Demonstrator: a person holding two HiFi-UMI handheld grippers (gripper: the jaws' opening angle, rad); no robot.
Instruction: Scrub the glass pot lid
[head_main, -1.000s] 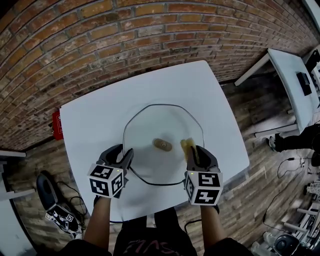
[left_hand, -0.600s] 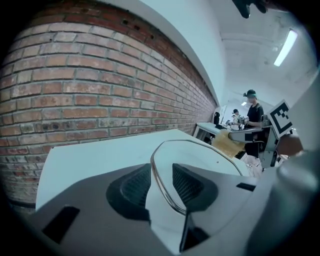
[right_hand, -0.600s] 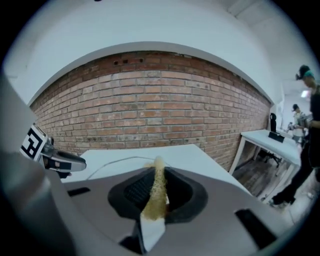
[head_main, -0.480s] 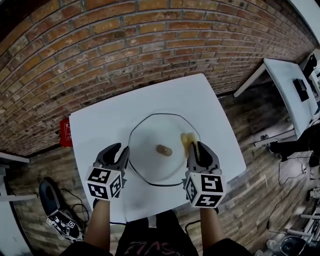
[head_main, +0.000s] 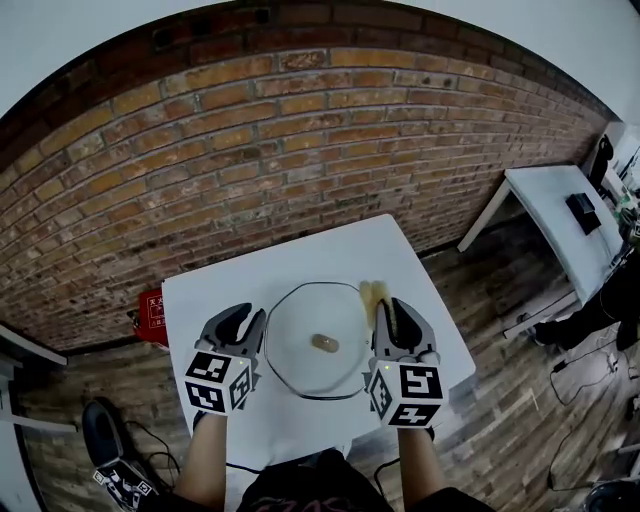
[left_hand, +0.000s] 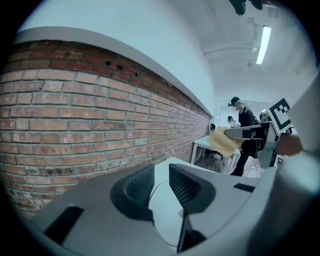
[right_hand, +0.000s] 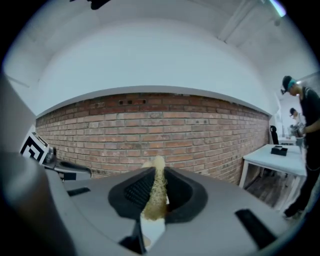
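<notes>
The round glass pot lid (head_main: 305, 365) lies flat on the white table (head_main: 215, 290), its brown knob (head_main: 323, 343) in the middle. My left gripper (head_main: 243, 322) hovers at the lid's left rim. Its jaws are closing, and I see nothing between them in the left gripper view, only table beyond the left gripper (left_hand: 160, 186). My right gripper (head_main: 392, 312) is at the lid's right side, shut on a yellow sponge (head_main: 373, 294) that sticks out past its tips. In the right gripper view the sponge (right_hand: 156, 192) is pinched upright in the right gripper (right_hand: 158, 196).
A brick wall (head_main: 250, 150) runs behind the table. A red box (head_main: 152, 308) sits on the floor at the table's left. A second white table (head_main: 555, 215) stands at the right, with a person (head_main: 600, 312) beside it. Cables and gear (head_main: 115, 470) lie at lower left.
The head view has pulled back, so table and lid look smaller. My left jaws have narrowed. Both grippers still flank the lid, with the sponge now near its far right rim.
</notes>
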